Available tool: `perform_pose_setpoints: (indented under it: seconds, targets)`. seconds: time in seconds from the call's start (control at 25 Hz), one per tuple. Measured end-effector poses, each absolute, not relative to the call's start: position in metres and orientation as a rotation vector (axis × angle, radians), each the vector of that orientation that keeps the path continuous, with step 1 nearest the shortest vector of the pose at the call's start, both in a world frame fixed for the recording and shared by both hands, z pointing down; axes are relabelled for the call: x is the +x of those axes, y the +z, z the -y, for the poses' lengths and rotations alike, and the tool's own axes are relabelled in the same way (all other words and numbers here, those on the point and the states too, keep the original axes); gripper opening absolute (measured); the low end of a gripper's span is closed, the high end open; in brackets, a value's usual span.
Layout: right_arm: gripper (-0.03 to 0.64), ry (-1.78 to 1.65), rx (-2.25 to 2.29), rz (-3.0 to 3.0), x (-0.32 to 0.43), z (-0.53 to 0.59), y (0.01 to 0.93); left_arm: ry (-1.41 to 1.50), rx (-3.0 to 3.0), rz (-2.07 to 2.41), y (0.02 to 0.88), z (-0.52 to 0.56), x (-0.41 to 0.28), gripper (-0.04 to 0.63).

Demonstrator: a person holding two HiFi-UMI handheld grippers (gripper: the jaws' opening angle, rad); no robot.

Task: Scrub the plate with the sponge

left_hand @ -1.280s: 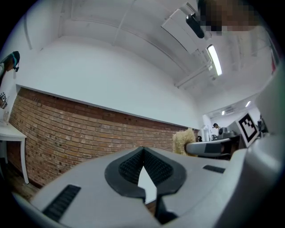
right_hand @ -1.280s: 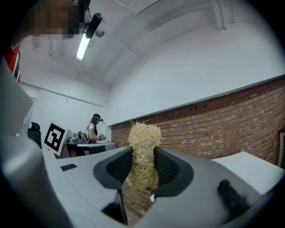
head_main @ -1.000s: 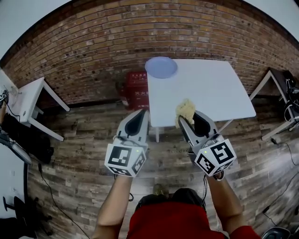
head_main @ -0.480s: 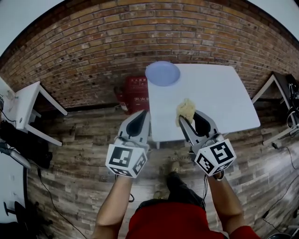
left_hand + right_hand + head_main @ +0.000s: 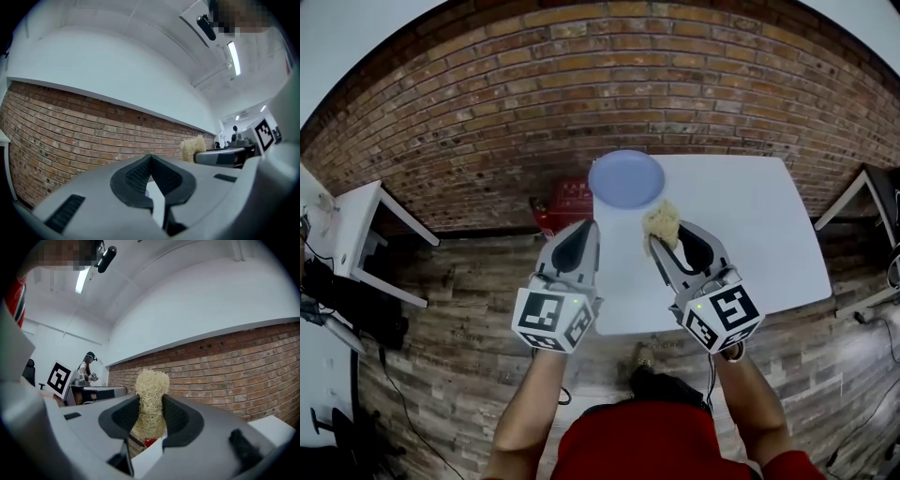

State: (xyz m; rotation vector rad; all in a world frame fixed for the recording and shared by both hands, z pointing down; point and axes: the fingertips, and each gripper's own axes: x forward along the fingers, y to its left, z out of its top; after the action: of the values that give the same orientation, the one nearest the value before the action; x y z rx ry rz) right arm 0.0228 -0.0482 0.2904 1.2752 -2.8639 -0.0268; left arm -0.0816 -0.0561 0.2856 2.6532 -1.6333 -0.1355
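Here the right gripper [image 5: 150, 411] pinches the sponge [image 5: 151, 385] between its two fingers. The pale, stringy sponge is squeezed thin at the pads, and its bushy top sticks out past the fingertips. The left gripper [image 5: 151, 164] has its fingers pressed together, with nothing between them. In the head view the two grippers are side by side, a little apart. The right one is over the white table [image 5: 741, 234] and the left one is just beside the table's left edge. The plate [image 5: 626, 178] lies on the far left corner of the table, just ahead of the right fingertips and ahead and slightly right of the left fingertips. The sponge is near its rim. A red box [image 5: 564, 195] stands on the floor ahead of the left fingertips, at the foot of a brick wall [image 5: 581, 84].
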Motion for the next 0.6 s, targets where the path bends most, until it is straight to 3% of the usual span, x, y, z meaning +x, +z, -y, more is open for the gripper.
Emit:
perform_pose_setpoints:
  seconds: [0.6]
  targets:
    - [0.152, 0.076, 1.206, 2.877, 0.058, 0.187, 0.301, -0.02, 2.556, 1.746, 0.304, 0.185, -0.058, 0.014]
